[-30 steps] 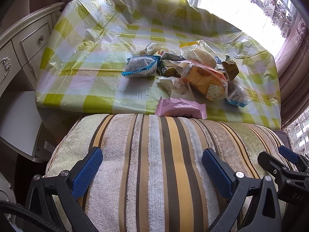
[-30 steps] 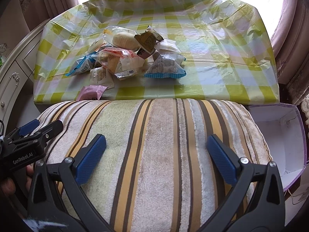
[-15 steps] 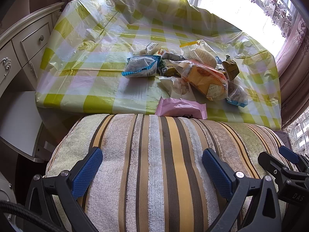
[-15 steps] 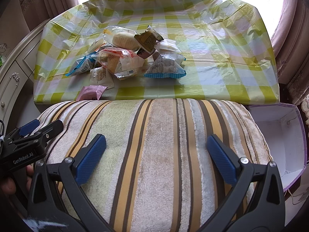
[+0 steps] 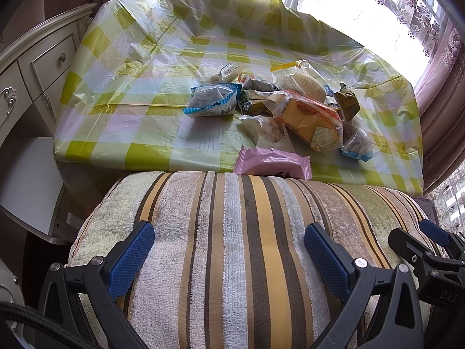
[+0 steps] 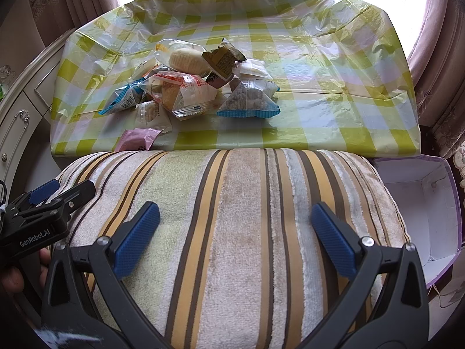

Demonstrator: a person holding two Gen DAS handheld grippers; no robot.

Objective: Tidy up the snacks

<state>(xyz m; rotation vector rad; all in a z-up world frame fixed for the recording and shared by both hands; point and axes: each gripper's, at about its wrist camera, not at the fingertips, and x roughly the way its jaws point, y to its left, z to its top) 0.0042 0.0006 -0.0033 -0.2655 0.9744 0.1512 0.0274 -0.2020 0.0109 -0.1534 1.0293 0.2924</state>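
A heap of wrapped snacks (image 5: 279,107) (image 6: 189,87) lies on a table under a yellow-green checked plastic cloth (image 5: 139,122) (image 6: 334,87). A pink packet (image 5: 271,164) (image 6: 138,139) lies alone at the near edge. A blue-trimmed packet (image 5: 213,100) sits on the heap's left, another (image 6: 250,101) on its right. My left gripper (image 5: 229,257) and right gripper (image 6: 235,238) both hover open and empty over a striped cushion (image 5: 232,247) (image 6: 232,218), well short of the snacks. The right gripper's tip shows at the left wrist view's right edge.
An open white box with a lilac rim (image 6: 421,203) stands on the right, below the table's edge. A cream cabinet with drawers (image 5: 35,67) flanks the table on the left. Curtains (image 6: 436,43) and a bright window lie behind. A hand holds the left gripper's body (image 6: 37,232).
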